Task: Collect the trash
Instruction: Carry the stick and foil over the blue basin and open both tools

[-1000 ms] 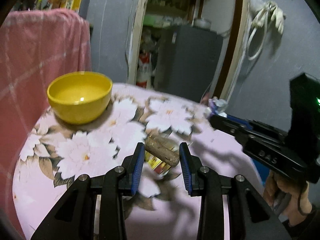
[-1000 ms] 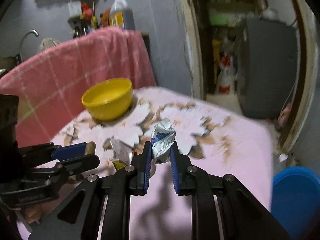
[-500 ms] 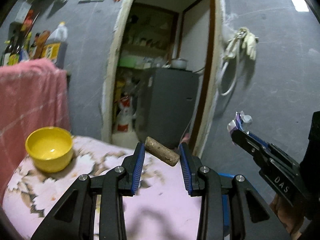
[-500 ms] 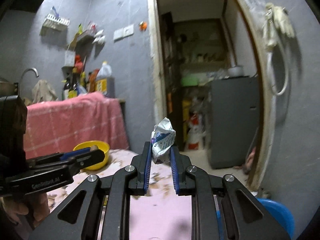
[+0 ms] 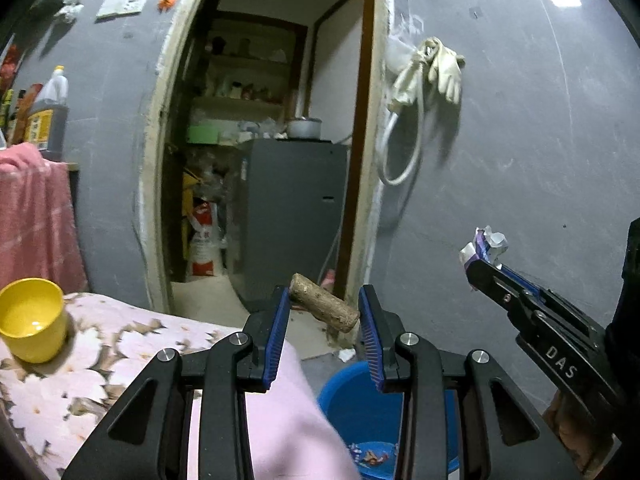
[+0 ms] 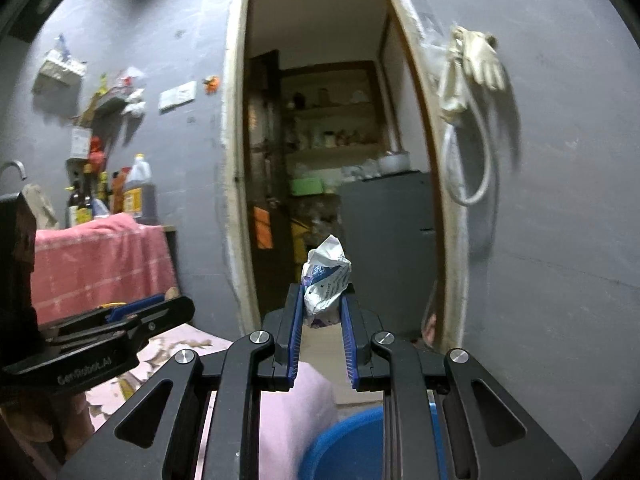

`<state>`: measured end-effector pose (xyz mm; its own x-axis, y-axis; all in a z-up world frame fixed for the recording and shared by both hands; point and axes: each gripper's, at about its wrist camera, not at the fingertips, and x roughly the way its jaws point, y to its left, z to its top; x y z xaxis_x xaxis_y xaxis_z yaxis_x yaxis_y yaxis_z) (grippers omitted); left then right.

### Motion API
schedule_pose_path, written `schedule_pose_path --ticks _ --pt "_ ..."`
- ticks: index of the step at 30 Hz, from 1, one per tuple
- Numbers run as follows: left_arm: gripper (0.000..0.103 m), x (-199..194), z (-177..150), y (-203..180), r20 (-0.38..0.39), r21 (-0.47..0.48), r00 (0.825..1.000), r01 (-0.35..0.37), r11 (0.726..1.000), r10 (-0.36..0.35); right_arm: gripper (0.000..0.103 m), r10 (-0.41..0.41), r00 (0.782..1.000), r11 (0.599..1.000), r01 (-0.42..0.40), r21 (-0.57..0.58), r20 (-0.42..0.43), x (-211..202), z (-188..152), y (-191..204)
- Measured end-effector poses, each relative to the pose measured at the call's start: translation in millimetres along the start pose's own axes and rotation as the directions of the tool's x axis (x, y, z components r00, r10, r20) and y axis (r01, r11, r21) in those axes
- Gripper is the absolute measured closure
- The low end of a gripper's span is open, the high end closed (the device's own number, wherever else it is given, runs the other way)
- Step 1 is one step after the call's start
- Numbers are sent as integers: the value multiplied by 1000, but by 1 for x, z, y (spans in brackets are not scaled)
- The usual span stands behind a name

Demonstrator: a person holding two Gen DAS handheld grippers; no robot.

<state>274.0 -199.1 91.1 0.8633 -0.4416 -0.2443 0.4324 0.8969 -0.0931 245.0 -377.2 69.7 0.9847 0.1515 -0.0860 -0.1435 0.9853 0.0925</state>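
My left gripper (image 5: 324,308) is shut on a brown cork-like stub (image 5: 323,307), held in the air past the table's right end. My right gripper (image 6: 322,300) is shut on a crumpled white and blue wrapper (image 6: 325,280); the wrapper also shows in the left wrist view (image 5: 486,243). A blue bucket (image 5: 360,412) stands on the floor below both grippers, with some trash at its bottom; it also shows in the right wrist view (image 6: 344,448). The left gripper shows at the left of the right wrist view (image 6: 160,304).
The table with a pink floral cloth (image 5: 100,368) carries a yellow bowl (image 5: 30,320) at the left. A doorway (image 5: 272,200) opens ahead with a grey cabinet inside. Gloves and a hose (image 5: 428,72) hang on the grey wall. A pink towel (image 6: 96,264) hangs at the left.
Both grippers have lifted off the table with their trash and swung right, toward the wall and over the blue bucket. The bowl has slid to the far left of view.
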Motion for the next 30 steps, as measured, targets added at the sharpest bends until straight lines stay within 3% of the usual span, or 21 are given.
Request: schedule_pose_path --ticks 11,20,23,26,30 --pt "72 51 -22 -30 -161 -14 987 4 1000 -7 84 -58 985 990 78 120 -162 15 -20 -44" --pt "72 91 -51 -45 -307 -39 950 46 998 -56 83 -48 942 968 126 218 -331 34 -44 -80" --pt "72 101 -59 -48 -341 -46 938 56 997 -68 76 -44 928 958 143 247 -369 37 -50 -88" --pt "66 109 -67 -50 -369 -43 927 56 997 -68 74 -51 919 955 159 249 -390 39 -53 -94" --pt "65 113 -71 -51 -376 -53 924 51 997 -67 73 -65 916 954 174 246 -396 39 -52 -97"
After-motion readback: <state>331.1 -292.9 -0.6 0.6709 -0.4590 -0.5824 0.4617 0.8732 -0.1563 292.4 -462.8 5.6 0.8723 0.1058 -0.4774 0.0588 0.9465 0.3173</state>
